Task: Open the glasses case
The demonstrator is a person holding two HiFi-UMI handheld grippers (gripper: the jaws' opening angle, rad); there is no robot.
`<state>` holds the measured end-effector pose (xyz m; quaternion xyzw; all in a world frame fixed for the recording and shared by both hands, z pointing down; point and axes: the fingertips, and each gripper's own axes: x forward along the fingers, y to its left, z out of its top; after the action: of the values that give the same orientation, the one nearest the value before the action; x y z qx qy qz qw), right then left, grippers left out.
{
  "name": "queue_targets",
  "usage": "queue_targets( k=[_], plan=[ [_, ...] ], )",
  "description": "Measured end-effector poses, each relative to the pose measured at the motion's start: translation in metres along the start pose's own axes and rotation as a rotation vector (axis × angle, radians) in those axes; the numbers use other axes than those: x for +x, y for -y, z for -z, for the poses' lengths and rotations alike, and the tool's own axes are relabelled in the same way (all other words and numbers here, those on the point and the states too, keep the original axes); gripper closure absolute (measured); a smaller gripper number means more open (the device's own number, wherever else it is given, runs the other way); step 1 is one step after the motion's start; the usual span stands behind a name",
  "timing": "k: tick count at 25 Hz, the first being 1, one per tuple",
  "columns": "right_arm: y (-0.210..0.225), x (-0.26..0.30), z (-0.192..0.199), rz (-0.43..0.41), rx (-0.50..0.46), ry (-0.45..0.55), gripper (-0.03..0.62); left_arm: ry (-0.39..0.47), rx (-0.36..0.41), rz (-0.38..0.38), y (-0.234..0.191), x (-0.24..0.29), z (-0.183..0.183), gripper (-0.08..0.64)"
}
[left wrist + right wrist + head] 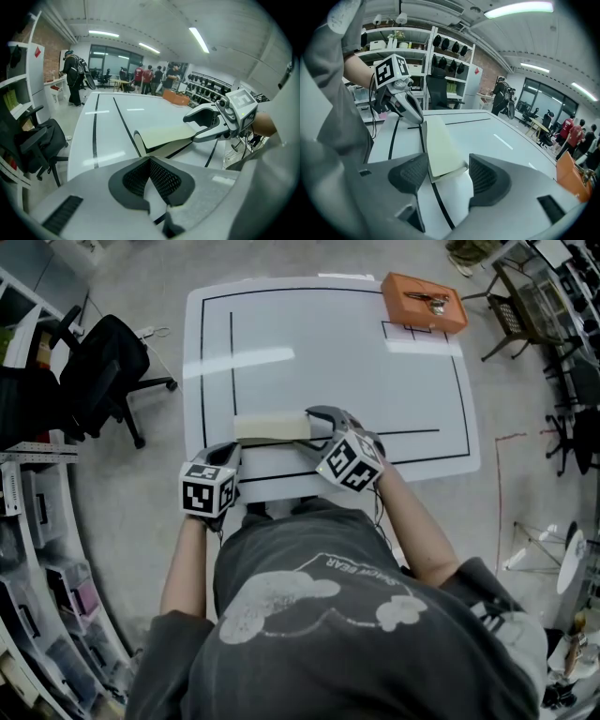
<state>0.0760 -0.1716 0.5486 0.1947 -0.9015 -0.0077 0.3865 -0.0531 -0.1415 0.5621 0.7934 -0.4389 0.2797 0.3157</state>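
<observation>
A research lab or workshop in an open-plan space: a white worktable marked with black tape lines stands on a bare concrete floor, among stocked storage shelves, an office chair, ceiling strip lights, a brick wall and people standing beyond

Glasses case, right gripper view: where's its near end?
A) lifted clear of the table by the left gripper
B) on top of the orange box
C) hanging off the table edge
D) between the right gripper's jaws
D: the beige glasses case lies flat on the white table, its near end sitting between the spread jaws of the right gripper.
</observation>
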Motion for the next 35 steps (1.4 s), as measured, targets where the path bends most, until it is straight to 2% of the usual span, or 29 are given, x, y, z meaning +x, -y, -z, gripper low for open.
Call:
queue_targets(
  k=[8,15,22,28,35],
  plan=[
    [0.001,-0.002,-0.005,-0.024,0.007,0.045,0.371,0.003,-0.008,-0.006,-0.001,0.0,0.001,0.557],
    [0.011,-0.005,-0.024,-0.008,0.02,0.102,0.466,0.007,-0.012,-0.016,-0.002,0.0,0.003,0.557],
    [0.03,0.0,-0.026,0.028,0.047,0.11,0.496,0.004,-0.017,-0.027,0.0,0.0,0.002,0.557],
    [0.044,0.008,-0.022,0.065,0.032,0.089,0.514,-0.003,-0.019,-0.045,-0.001,0.001,0.001,0.557],
    [0.049,0.006,-0.026,0.086,0.065,0.124,0.509,-0.026,-0.017,-0.119,-0.001,-0.001,0.004,0.557]
  ],
)
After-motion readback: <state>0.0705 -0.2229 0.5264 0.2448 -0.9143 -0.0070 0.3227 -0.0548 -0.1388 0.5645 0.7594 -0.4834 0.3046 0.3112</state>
